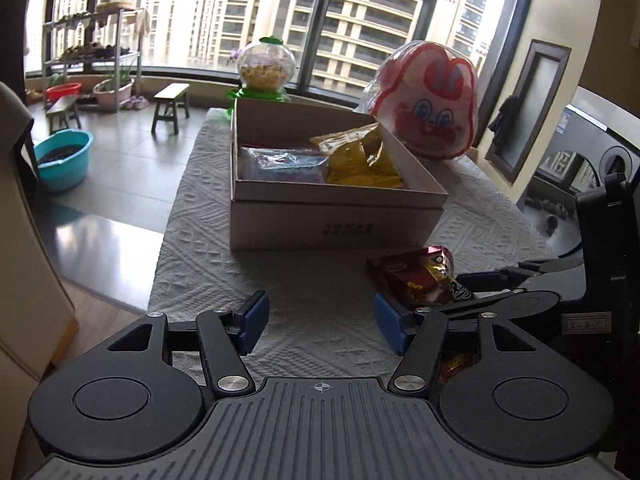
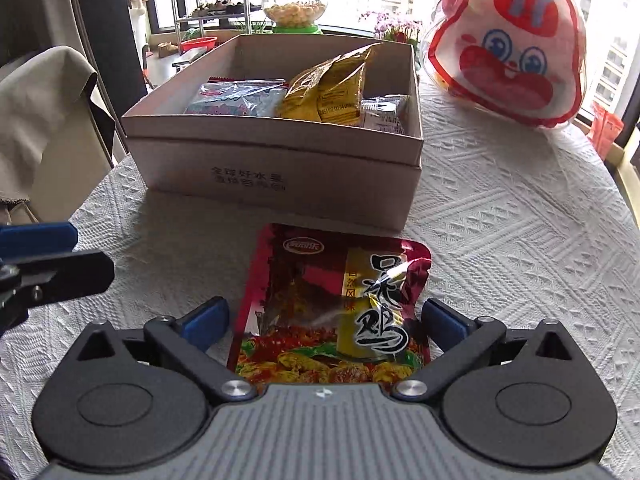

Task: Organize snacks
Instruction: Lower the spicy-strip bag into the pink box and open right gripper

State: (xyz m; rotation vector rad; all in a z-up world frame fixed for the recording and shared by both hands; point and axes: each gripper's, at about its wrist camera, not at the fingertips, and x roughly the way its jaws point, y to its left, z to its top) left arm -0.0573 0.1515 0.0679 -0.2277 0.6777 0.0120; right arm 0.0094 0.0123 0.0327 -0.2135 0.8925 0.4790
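Between the parted fingers of the right gripper [image 2: 324,322] lies a red foil snack packet [image 2: 332,308], unclamped. Its long axis points toward the open cardboard box [image 2: 280,168]; the left gripper [image 1: 318,322] hangs open nearby.

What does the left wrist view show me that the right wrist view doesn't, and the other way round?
Left wrist only: the teal basin and wooden stool on the floor.

Right wrist only: the red snack packet's whole printed front, between the open right gripper's fingers, plus a grey packet in the box.

Both: cardboard box, yellow packets, rabbit bag.
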